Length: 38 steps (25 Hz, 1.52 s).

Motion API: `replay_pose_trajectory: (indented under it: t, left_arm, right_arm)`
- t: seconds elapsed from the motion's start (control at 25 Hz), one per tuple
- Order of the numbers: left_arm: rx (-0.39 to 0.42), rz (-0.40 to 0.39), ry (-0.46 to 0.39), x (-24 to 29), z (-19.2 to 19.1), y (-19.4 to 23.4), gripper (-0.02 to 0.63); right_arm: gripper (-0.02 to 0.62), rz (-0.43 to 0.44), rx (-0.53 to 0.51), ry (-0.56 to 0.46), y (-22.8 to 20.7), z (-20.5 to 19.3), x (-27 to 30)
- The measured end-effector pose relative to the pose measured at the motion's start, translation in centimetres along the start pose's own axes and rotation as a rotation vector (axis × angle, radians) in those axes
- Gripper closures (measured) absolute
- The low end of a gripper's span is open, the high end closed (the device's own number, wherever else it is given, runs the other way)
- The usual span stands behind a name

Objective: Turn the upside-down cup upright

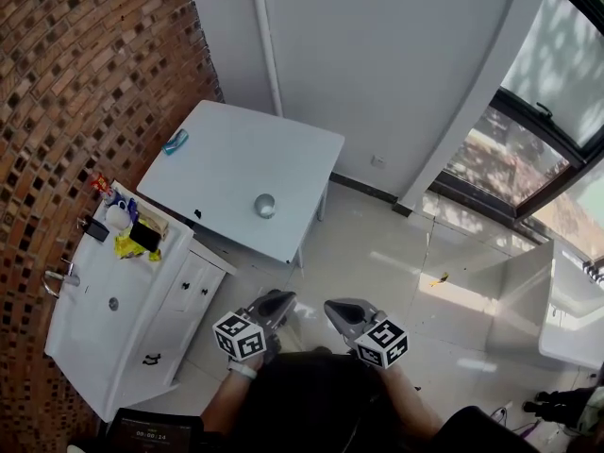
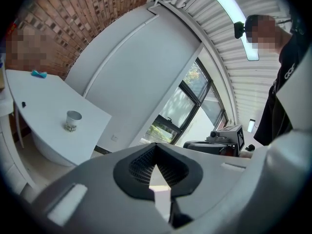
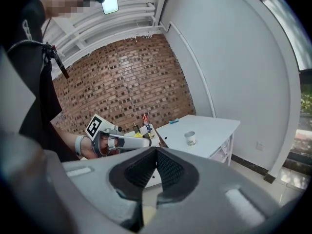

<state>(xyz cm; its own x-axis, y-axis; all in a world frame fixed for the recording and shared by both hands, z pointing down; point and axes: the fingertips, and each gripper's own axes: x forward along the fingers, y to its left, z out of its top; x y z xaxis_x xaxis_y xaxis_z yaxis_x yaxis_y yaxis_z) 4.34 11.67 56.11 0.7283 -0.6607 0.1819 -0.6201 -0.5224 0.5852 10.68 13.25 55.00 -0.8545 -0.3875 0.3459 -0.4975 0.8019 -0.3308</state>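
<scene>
A small grey cup (image 1: 265,205) stands alone on the white table (image 1: 226,149), near its front edge. It also shows in the left gripper view as the cup (image 2: 73,121) and in the right gripper view as the cup (image 3: 190,138); which end is up I cannot tell from this distance. My left gripper (image 1: 281,298) and right gripper (image 1: 332,308) are held side by side over the floor, well short of the table, both pointing toward it. Each is shut with nothing between its jaws, as the left gripper (image 2: 156,149) and right gripper (image 3: 157,152) show in their own views.
A blue object (image 1: 176,141) lies at the table's far left corner and a small dark speck (image 1: 197,214) at its near edge. A white sink cabinet (image 1: 160,319) with bottles and packets stands left against the brick wall. Windows and a white fixture (image 1: 571,314) are at the right.
</scene>
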Motion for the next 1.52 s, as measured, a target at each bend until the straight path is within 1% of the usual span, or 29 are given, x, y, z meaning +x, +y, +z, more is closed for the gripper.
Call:
replay_pose_trajectory:
  t: [0.24, 0.52, 0.72, 0.84, 0.96, 1.12, 1.28, 1.52]
  left_arm:
    - [0.017, 0.012, -0.010, -1.1, -2.9, -4.2, 0.591]
    - [0.061, 0.040, -0.015, -3.0, -5.1, -7.7, 0.591]
    - [0.105, 0.073, -0.017, -4.2, -6.0, -9.3, 0.591]
    - [0.127, 0.080, -0.006, -4.4, -6.5, -10.3, 0.591]
    - [0.146, 0.077, 0.009, -4.1, -6.9, -11.3, 0.591]
    - [0.167, 0.080, 0.006, -4.1, -7.3, -12.7, 0.591]
    - [0.174, 0.086, 0.005, -4.7, -7.8, -13.4, 0.591]
    - [0.174, 0.102, 0.000, -5.3, -8.0, -13.8, 0.591]
  right_arm:
    - [0.603, 0.022, 0.011, 0.013, 2.2, -2.9, -3.4]
    - [0.603, 0.054, 0.010, 0.018, 4.6, -5.1, -5.6]
    - [0.603, 0.091, -0.006, 0.011, 5.8, -5.5, -6.3]
    - [0.603, 0.120, -0.015, 0.010, 6.6, -5.6, -6.8]
    - [0.603, 0.124, -0.005, -0.001, 6.8, -5.8, -7.6]
    - [0.603, 0.134, 0.006, 0.002, 7.3, -6.5, -8.4]
    - [0.603, 0.154, -0.011, 0.008, 8.0, -6.8, -8.7]
    - [0.603, 0.151, -0.005, 0.012, 7.8, -7.2, -9.1]
